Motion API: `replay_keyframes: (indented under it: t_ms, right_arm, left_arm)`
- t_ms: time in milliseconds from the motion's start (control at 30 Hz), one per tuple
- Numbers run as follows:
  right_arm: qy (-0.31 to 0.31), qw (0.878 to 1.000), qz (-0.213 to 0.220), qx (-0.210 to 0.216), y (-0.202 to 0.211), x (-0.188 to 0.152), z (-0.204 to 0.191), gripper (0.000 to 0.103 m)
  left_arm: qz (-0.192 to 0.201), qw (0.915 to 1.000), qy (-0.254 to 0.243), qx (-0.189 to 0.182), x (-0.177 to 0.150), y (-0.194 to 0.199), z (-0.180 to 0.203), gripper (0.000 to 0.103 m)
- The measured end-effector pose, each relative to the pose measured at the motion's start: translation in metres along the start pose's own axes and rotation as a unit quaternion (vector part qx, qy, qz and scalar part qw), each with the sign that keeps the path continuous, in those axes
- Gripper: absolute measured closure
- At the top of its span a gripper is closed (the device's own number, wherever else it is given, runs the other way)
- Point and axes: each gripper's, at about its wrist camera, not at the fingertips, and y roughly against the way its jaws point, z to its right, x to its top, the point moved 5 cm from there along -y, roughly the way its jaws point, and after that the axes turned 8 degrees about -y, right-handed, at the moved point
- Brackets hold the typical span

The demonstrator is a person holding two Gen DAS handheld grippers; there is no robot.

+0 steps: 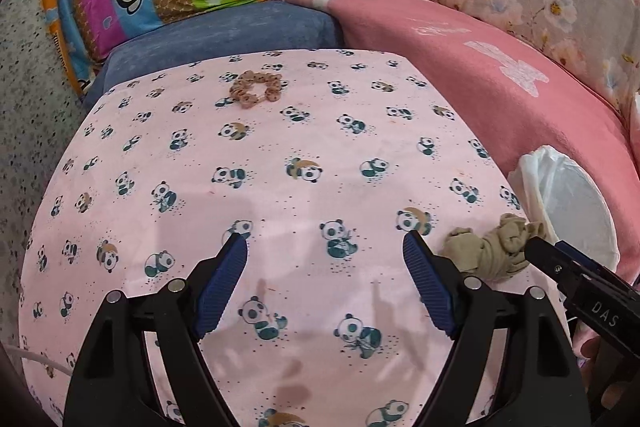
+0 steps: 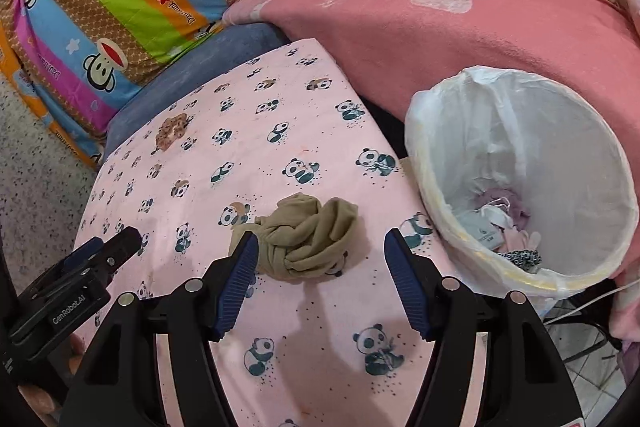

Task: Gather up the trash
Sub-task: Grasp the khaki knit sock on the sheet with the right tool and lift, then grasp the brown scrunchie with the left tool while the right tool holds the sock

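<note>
Panda-print pink counter (image 2: 248,155) is carrying a crumpled olive-brown cloth wad (image 2: 308,235); my wide-open, empty right tongs (image 2: 320,259) are lining up, white-lined bin (image 2: 580,131) waiting at two o'clock.

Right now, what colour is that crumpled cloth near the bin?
Khaki-tan cloth, clearest in the right wrist view.
</note>
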Motion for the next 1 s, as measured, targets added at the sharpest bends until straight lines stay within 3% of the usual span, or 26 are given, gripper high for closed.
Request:
replay_keyframes:
  t_ms: [367,567,633,1000]
  right_arm:
    - [0.015,1.0,-0.026,-0.001,-0.046,-0.012,-0.035,0.036]
    - [0.051,0.998,-0.03,0.019,-0.059,-0.004,-0.058,0.058]
    - [0.056,0.998,-0.024,0.029,-0.059,0.0,-0.071,0.065]
    - [0.073,0.994,0.011,0.08,-0.062,0.044,-0.132,0.066]
  left_arm:
    - [-0.005,0.9995,0.03,0.012,-0.004,-0.01,-0.036,0.027]
    - [0.003,0.9992,0.036,0.019,0.006,-0.012,-0.053,0.026]
    - [0.01,0.9988,0.04,0.025,0.014,-0.013,-0.06,0.02]
    - [0.045,0.996,0.053,0.056,0.071,-0.038,-0.093,0.014]
